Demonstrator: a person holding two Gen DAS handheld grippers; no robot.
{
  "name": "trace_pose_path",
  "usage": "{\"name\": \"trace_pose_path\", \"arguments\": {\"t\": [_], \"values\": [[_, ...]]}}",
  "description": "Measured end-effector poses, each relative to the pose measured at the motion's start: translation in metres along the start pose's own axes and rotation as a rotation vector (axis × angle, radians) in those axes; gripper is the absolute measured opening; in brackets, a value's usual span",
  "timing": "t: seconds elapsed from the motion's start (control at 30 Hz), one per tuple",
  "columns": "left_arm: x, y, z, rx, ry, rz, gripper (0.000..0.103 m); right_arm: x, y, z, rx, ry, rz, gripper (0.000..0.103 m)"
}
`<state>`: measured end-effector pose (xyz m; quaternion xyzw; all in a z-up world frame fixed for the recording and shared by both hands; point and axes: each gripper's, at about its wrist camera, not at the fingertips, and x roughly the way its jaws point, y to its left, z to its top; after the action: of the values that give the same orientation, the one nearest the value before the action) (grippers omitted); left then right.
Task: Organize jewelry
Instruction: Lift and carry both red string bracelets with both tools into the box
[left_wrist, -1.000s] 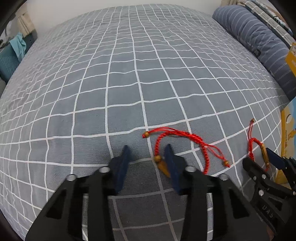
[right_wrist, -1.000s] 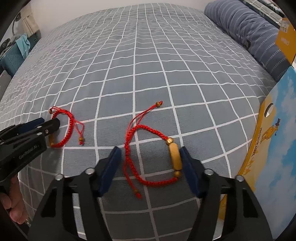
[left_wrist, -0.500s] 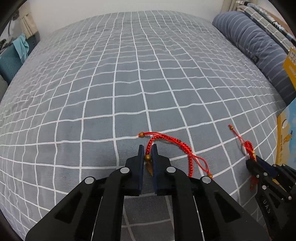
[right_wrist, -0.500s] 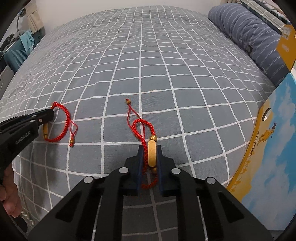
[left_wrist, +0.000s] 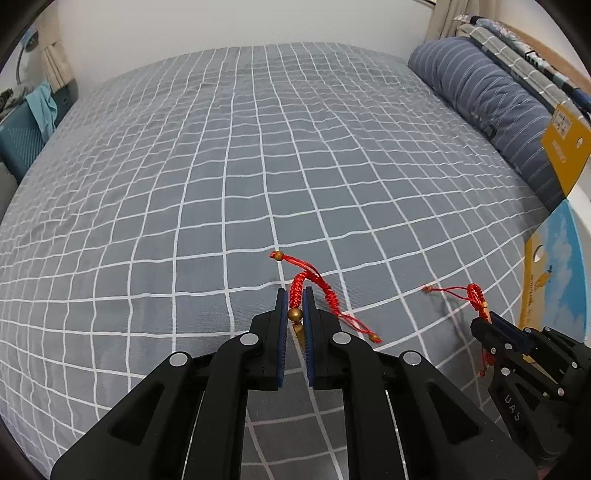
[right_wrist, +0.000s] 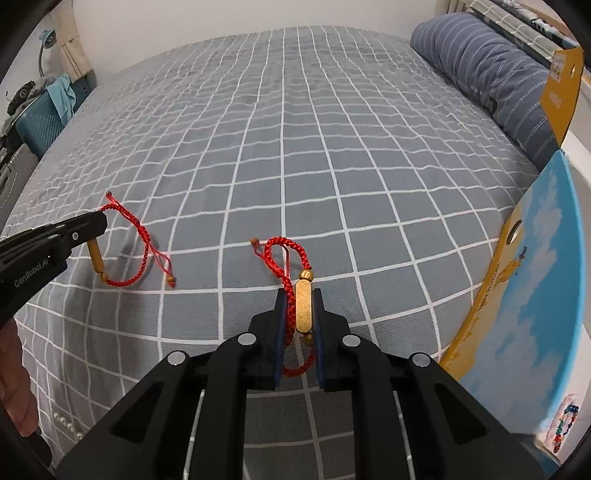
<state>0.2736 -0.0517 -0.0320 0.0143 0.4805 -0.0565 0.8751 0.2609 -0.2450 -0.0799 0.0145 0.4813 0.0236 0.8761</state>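
Two red braided cord bracelets with gold beads and a gold bar are held above the grey checked bedspread (left_wrist: 221, 184). My left gripper (left_wrist: 294, 295) is shut on one red bracelet (left_wrist: 295, 291); its tails hang to the right. In the right wrist view the left gripper (right_wrist: 99, 225) holds that bracelet (right_wrist: 125, 254) lifted off the bed. My right gripper (right_wrist: 301, 295) is shut on the gold bar of the second red bracelet (right_wrist: 303, 306). The left wrist view shows the right gripper (left_wrist: 487, 321) with that bracelet (left_wrist: 474, 295).
A yellow and blue card box (right_wrist: 535, 295) stands at the right bed edge, with a beaded bracelet (right_wrist: 565, 424) low beside it. A striped pillow (left_wrist: 480, 92) lies at the far right. A teal bin (left_wrist: 22, 144) stands off the bed's left side.
Both grippers closed on their bracelets and lifted them off the bedspread. The cords now hang from the jaws instead of lying flat.
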Motion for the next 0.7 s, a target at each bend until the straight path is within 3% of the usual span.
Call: {"name": "trace_pose_path", "arguments": {"t": [0.7], "values": [[-0.064,-0.014,0.002,0.025,-0.112,-0.033,0.008,-0.06,0.003,0.009,-0.001,-0.104,0.004,0.012]]}}
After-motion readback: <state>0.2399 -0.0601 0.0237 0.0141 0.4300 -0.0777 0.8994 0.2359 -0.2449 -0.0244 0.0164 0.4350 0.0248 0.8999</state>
